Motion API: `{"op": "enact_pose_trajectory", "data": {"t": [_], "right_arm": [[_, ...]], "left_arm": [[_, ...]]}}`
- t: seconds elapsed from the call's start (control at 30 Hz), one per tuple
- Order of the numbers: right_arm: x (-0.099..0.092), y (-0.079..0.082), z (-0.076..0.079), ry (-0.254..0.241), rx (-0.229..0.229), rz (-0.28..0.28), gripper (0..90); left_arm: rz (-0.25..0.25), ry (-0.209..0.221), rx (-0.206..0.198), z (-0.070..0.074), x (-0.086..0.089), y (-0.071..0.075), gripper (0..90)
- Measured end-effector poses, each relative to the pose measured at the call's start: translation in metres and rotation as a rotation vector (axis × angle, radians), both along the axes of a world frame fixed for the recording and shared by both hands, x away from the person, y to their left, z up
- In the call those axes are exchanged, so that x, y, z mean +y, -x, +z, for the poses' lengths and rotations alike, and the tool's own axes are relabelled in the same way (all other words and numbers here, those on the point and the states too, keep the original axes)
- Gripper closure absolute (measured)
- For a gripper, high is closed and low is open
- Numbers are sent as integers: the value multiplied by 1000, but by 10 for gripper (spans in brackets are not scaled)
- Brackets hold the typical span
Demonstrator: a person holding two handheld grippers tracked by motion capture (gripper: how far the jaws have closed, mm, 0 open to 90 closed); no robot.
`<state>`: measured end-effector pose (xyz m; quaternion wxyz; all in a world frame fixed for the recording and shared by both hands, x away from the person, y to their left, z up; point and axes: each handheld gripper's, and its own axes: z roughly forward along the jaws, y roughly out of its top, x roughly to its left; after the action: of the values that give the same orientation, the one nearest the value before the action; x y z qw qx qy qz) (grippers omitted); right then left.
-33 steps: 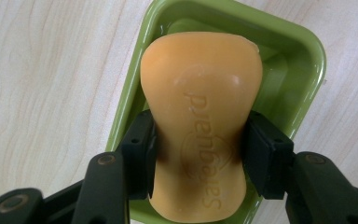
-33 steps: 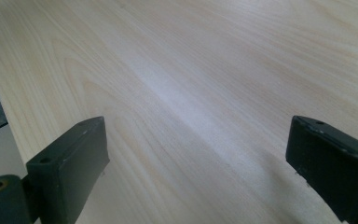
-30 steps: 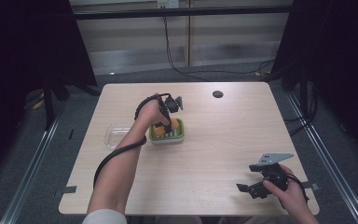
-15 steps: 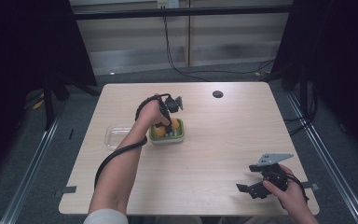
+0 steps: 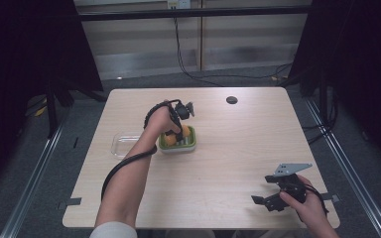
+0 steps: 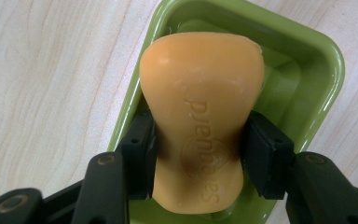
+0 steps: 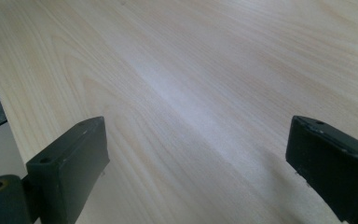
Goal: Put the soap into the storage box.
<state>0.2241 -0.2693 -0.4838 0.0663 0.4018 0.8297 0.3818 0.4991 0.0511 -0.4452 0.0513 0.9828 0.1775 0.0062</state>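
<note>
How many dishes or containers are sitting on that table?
2. A green dish near the table's middle, with an orange soap pinched in the left claw above it, and a clear lid or tray beside it, on its left.

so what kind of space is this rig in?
Probably a lab data-collection bay: a bare light wooden table flanked by black curtains, cables hanging down the back wall, and a handheld left gripper clamping an orange soap bar.

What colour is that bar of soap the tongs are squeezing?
Orange. The soap shows best in the left gripper view, pinched over a green dish.
</note>
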Motion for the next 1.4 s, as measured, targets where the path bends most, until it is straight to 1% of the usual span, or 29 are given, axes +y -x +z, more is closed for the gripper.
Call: {"op": "enact_pose_trajectory", "data": {"t": [0.1, 0.17, 0.2, 0.4, 0.57, 0.63, 0.67, 0.73, 0.77, 0.8, 0.83, 0.87, 0.97, 1.0, 1.03, 1.1, 1.13, 1.17, 1.2, 1.23, 1.27, 1.33, 1.4], "right_arm": [[0, 0, 0, -2, -1, -2, 52], [0, 0, 0, -3, -2, -2, 53], [0, 0, 0, -1, -2, -3, 52], [0, 0, 0, 0, 1, -2, 53], [0, 0, 1, -3, -2, -1, 52], [0, 0, 1, -1, -2, -1, 52], [0, 0, 1, 0, -2, -1, 52], [0, 0, 1, 1, -1, 0, 52], [0, 0, 1, 1, -3, 0, 52], [0, 0, 1, 1, -2, 0, 52], [0, 0, 1, 0, -2, 0, 52], [0, 0, 1, 0, -2, 0, 52], [0, 1, 2, 1, -2, -1, 52], [0, 1, 2, 1, -2, -1, 52], [0, 1, 2, -2, -6, -5, 52], [0, 1, 2, -2, -6, -5, 53], [0, 2, 3, -3, -8, -4, 52], [1, 2, 3, -3, -8, -2, 53], [1, 2, 4, -2, -11, 1, 52], [1, 2, 4, -4, -12, 3, 52], [1, 2, 4, -3, -13, 3, 52], [2, 2, 4, -3, -13, 2, 52], [2, 2, 4, -3, -12, 3, 52]], "left_arm": [[12, 9, -3, -1, 0, 1, 496], [13, 2, 5, -1, 0, 0, 496], [25, 12, 2, -1, -1, 1, 496], [31, 21, 0, -2, -1, 1, 494], [32, 20, 2, -2, -1, 0, 489], [37, 26, 1, -2, -1, 0, 488], [50, 40, 5, -2, -1, 0, 487], [51, 36, 5, -1, -1, 0, 485], [49, 33, 6, 0, -1, 0, 484], [44, 26, 20, 3, 0, -2, 475], [44, 26, 20, 3, 0, -2, 471], [65, 43, 9, 3, 0, 0, 471], [61, 38, 16, 6, 1, 0, 452], [78, 48, 16, 7, 1, 1, 452], [84, 46, 18, 10, 2, 2, 440], [91, 49, 14, 11, 3, 2, 430], [113, 56, 18, 13, 3, 4, 416], [102, 57, 23, 15, 4, 3, 409], [102, 57, 23, 15, 4, 3, 397], [100, 62, 17, 18, 4, 4, 393], [109, 67, 14, 19, 4, 5, 391], [105, 67, 15, 22, 3, 6, 372], [122, 72, 18, 24, 3, 8, 360]]}}
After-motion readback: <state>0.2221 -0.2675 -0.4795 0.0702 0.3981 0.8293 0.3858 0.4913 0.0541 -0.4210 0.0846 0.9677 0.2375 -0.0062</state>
